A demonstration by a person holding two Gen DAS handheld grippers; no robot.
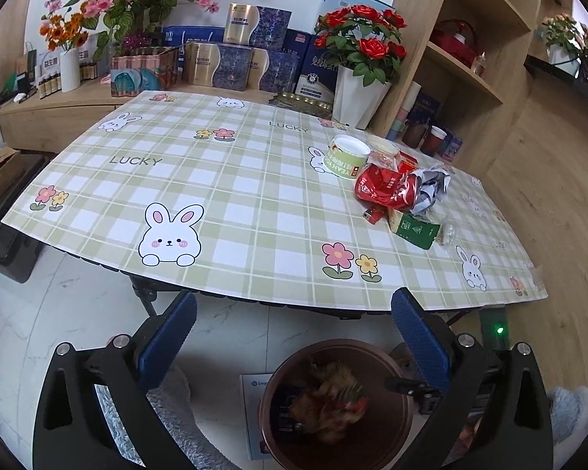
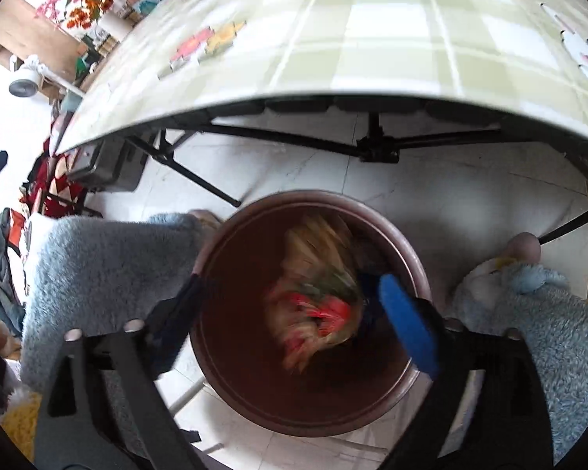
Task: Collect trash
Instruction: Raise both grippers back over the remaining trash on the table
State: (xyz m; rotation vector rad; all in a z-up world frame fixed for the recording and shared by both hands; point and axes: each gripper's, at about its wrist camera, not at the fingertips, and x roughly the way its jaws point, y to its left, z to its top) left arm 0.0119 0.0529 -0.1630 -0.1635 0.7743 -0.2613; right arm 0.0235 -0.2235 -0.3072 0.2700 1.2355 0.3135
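Observation:
A round brown bin [image 2: 215,243] stands on the floor below the table's front edge. Inside it is a crumpled yellow, red and green wrapper [image 2: 317,293], blurred. My right gripper [image 2: 294,317] hangs open over the bin's mouth, its pads apart from the wrapper. My left gripper [image 1: 294,333] is also open and empty, above the bin [image 1: 278,372] and short of the table edge. On the table's right side lies a pile of trash: a green-white paper cup [image 1: 347,156], a crushed red bag [image 1: 384,188], crumpled grey paper [image 1: 431,192], a green packet [image 1: 415,229].
The checked tablecloth [image 1: 215,196] covers a folding table with black legs [image 2: 376,149]. A pot of red roses [image 1: 366,47] and stacked boxes [image 1: 235,62] stand at the back. Wooden shelves [image 1: 470,78] rise at right. Fluffy blue fabric on a person's legs [image 2: 98,266] flanks the bin.

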